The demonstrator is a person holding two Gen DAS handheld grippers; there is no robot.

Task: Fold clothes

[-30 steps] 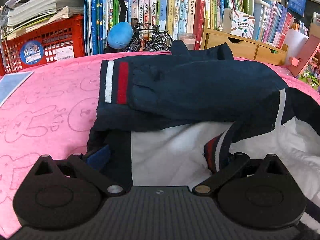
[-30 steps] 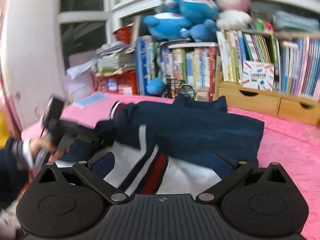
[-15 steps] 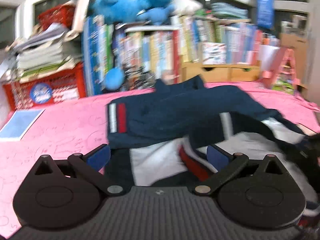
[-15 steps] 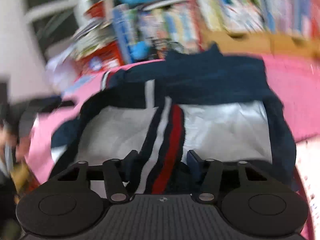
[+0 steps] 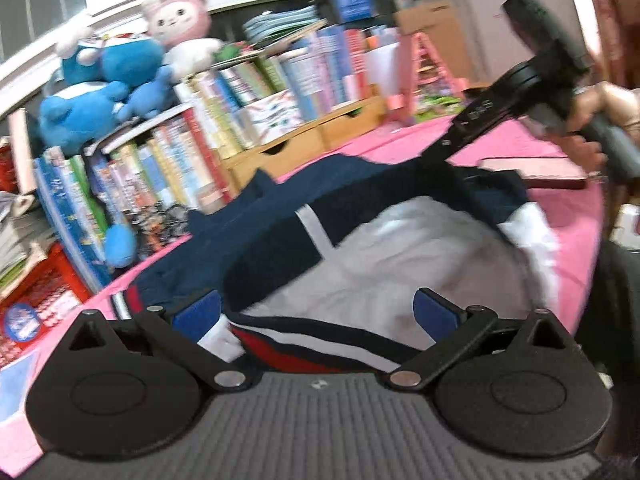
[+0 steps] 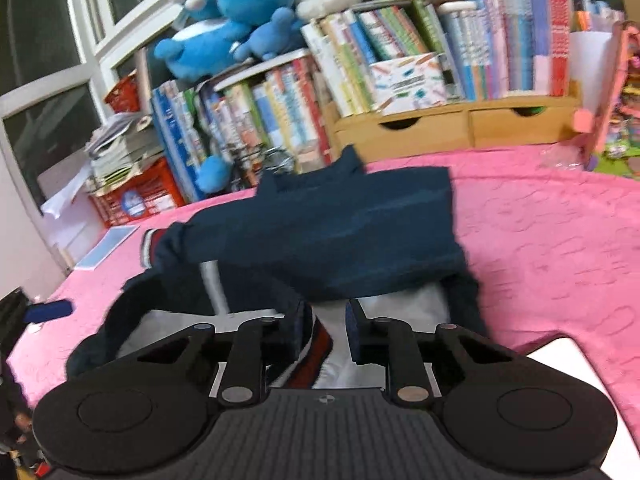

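On the pink bench, starting from the left side, the left tool has its blue pads spread wide over the striped hem of the garment; cloth lies between them, but neither pad presses on it. The navy, white and red garment sits in the middle of the bench, in front of the bookshelf. Its navy upper part lies flat, a striped cuff poking out to the left, so one sleeve appears already folded across the body. The near part is rumpled and open, showing the white lining. I judge the fold roughly half done: the lower half has yet to be brought over and smoothed. Its long axis runs from the near bench edge toward the books, collar end farthest away. Further right, the right tool has just been closing, and its pads are nearly together, pinching the red, white and navy hem band.
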